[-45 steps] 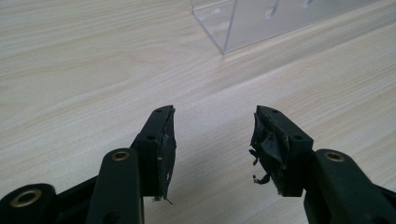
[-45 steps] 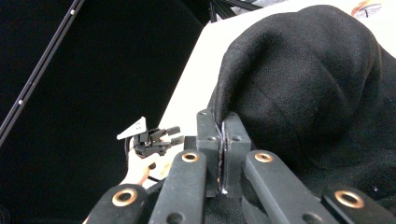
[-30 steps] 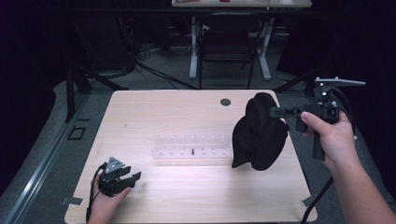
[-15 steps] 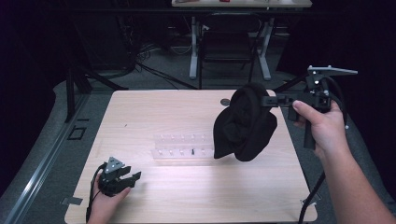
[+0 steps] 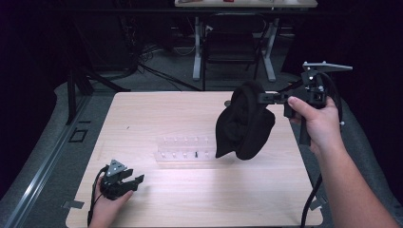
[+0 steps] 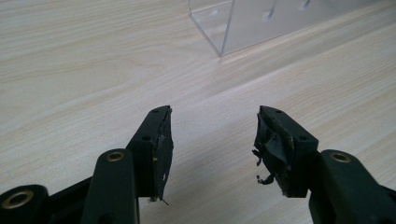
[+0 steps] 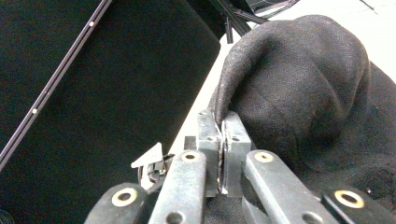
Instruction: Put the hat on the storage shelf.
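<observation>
Your right gripper (image 5: pixel 266 98) clamps a black knitted cloth, possibly a hat (image 5: pixel 243 124), above the pale wooden table (image 5: pixel 157 114); your left gripper (image 6: pixel 212 140) rests parted just short of a clear plastic rack (image 6: pixel 261 21); dark room beyond.

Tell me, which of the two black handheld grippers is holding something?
The right gripper: its jaws pinch the black knitted cloth above the table. The left gripper sits open, nothing between its jaws.

room: dark | floor (image 5: pixel 157 76): grey (cables across it) | table (image 5: pixel 157 114): light wood | behind: desk legs (image 5: pixel 197 47), chair (image 5: pixel 233 42)
</observation>
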`<action>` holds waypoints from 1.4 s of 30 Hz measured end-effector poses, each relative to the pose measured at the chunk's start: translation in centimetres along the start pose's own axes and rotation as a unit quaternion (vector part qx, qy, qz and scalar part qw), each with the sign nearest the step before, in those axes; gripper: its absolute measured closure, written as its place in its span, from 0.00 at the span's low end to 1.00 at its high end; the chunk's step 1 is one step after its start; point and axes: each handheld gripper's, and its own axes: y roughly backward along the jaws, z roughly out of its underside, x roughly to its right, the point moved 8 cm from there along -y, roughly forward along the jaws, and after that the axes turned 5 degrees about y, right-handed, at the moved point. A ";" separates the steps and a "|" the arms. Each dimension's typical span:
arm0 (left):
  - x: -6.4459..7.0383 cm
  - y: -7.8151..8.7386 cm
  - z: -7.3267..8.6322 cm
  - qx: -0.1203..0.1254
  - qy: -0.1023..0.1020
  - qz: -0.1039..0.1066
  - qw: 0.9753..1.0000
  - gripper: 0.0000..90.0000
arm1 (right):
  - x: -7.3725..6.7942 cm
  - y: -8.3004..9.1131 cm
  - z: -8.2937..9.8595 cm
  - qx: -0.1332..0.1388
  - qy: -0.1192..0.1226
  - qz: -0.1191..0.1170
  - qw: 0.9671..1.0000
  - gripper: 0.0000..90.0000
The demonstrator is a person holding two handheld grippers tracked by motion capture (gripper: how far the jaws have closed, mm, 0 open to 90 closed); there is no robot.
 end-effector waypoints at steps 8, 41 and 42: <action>0.0 0.0 0.0 -0.001 -0.003 0.001 1.000 0.50 | -0.4 -1.5 -0.2 -0.007 0.004 -0.001 1.000 0.98; 0.3 -0.2 -0.1 -0.001 -0.003 0.005 1.000 0.51 | -0.6 -7.9 -0.6 -0.029 0.001 -0.003 1.000 0.98; 0.3 -0.2 -0.1 0.000 -0.003 0.005 1.000 0.51 | -0.5 -7.9 -0.7 -0.028 -0.001 -0.002 1.000 0.98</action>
